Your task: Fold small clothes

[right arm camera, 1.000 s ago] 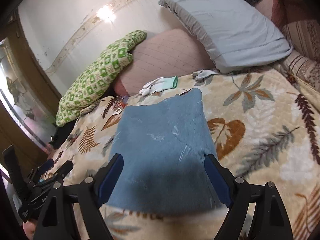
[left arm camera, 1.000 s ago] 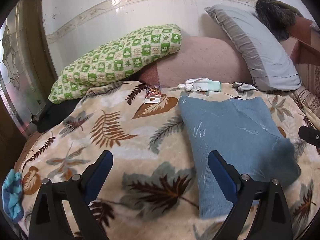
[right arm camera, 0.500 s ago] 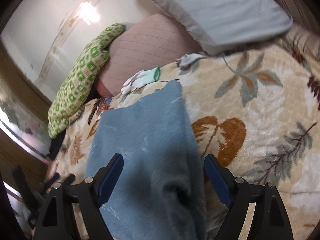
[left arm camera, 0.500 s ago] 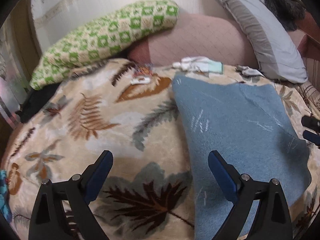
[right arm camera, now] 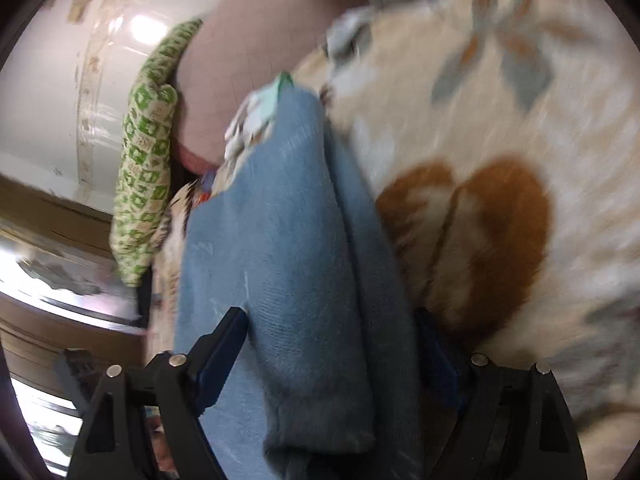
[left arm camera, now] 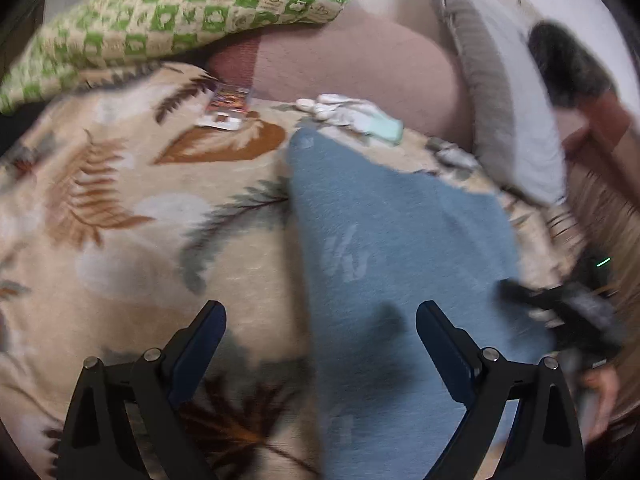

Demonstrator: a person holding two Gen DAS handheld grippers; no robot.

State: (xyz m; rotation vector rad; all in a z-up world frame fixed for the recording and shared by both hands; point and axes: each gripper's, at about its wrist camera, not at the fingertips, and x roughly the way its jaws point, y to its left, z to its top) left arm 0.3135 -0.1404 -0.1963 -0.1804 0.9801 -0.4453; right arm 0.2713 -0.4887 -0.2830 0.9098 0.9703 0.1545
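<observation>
A blue fleecy garment (left arm camera: 380, 248) lies flat on a leaf-patterned blanket (left arm camera: 120, 260). My left gripper (left arm camera: 320, 340) hovers open just above it, with the garment's left edge running between its fingers. In the right wrist view the garment (right arm camera: 288, 240) shows a thick doubled right edge. My right gripper (right arm camera: 332, 344) is low over that edge with its jaws wide, straddling the fold; its right finger is partly hidden behind the cloth. From the left wrist view the right gripper (left arm camera: 560, 312) is a dark blur at the garment's right side.
At the head of the bed lie a green checked pillow (left arm camera: 180, 16), a pink cushion (left arm camera: 360, 60) and a grey pillow (left arm camera: 500, 100). White gloves (left arm camera: 352, 116) and a small colourful packet (left arm camera: 228, 108) rest beyond the garment's far end. A hand (left arm camera: 600, 392) shows at lower right.
Both grippers have come down and forward toward the blue garment. The right one has rolled and now straddles the garment's right edge. Both sets of jaws stayed wide.
</observation>
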